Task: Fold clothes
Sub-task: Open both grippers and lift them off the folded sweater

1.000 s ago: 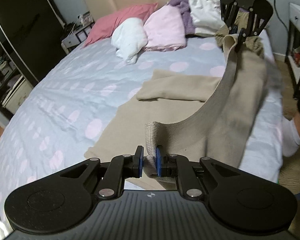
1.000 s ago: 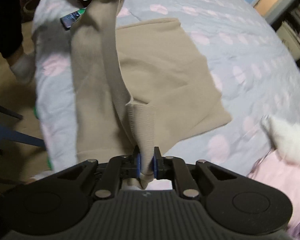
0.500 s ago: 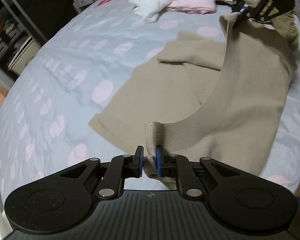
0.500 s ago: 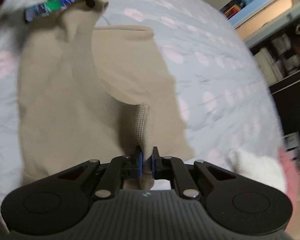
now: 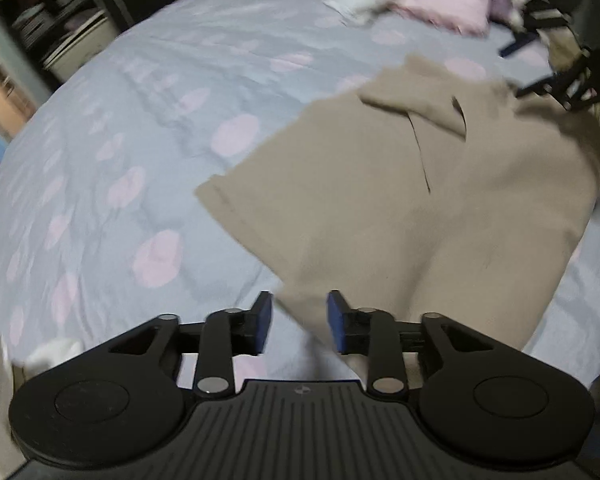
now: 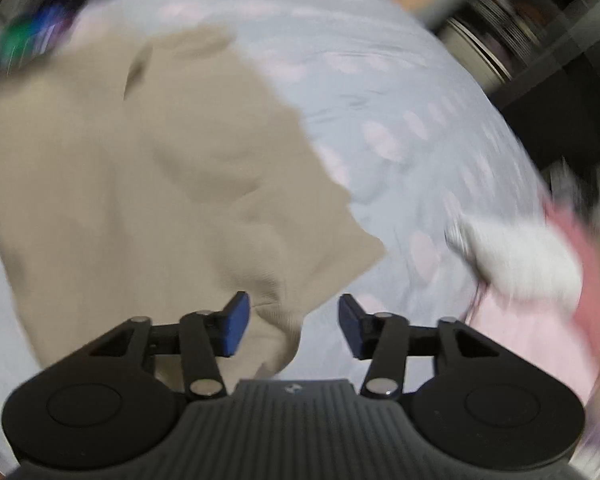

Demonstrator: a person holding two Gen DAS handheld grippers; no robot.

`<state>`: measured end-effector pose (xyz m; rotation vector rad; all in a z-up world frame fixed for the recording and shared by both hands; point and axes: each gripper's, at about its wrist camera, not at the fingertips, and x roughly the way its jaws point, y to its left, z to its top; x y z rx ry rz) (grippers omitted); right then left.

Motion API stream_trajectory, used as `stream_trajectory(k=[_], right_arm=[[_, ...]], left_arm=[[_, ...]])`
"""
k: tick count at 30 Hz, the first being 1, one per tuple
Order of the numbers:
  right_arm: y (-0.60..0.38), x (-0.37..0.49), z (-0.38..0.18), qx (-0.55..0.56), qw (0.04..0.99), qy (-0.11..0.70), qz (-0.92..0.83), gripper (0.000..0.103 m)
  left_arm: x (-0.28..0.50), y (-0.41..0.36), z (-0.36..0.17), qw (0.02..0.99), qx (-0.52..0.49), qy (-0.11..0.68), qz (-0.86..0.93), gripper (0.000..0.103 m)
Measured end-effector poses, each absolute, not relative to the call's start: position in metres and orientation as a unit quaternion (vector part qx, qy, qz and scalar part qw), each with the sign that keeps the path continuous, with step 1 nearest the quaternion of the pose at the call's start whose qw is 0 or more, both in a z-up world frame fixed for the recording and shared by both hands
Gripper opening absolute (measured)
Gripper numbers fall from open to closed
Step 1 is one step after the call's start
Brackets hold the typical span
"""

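While both pairs of fingers stand spread with nothing between them, the beige knit garment [image 5: 440, 208] lies doubled over on the pale blue bedspread with pink spots [image 5: 148, 128], toward the near edge of the bed. The left gripper [image 5: 299, 322] hangs just above one corner of the cloth, its blue-padded fingers [image 5: 262, 320] wide apart; the right gripper [image 6: 294, 326] hangs over the ribbed edge at the opposite end, likewise spread. Both views are smeared by motion, so fine creases are hard to read.

From the left wrist view, a flap lies across the upper part of the garment with a dark slit beside it, and the top layer does not meet the lower one squarely: the long edge runs at a slant and the far corner bunches. My judgement is that a fold sits on the bed with both grippers free of it, which fits either a fold just laid down or one about to be taken up again.

To do this well, the layers should be checked for matching edges, and any fresh grip should take the ribbed hem through all layers at once, near the corners, so the cloth stays taut. The white crumpled cloth [image 6: 516, 256] and pink pillow [image 6: 540, 328] lie near enough to snag a wide swing.
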<state>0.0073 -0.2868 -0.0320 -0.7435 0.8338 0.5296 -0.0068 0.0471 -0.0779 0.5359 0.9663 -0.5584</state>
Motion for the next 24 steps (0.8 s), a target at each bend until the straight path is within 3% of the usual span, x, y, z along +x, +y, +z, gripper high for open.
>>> stream_trajectory(k=[1,7,16,24], right_arm=[[-0.294,0.002,-0.024,-0.318,0.823,0.401,0.247,0.057],[-0.328,-0.058,-0.003,-0.203,0.846,0.431,0.237,0.061],[-0.330,-0.096,-0.040,-0.104,0.851,0.485,0.173,0.065],[-0.298,-0.120,-0.064,-0.072,0.889,0.444,0.092,0.064]], left_arm=[[-0.011,0.054,-0.074,0.818,0.227,0.458,-0.264,0.042],[-0.042,0.066,-0.085,0.814,0.174,0.479,-0.279,0.043],[-0.086,0.065,-0.113,0.803,0.148,0.496,-0.295,0.044],[-0.095,0.061,-0.129,0.806,0.149,0.500,-0.279,0.044]])
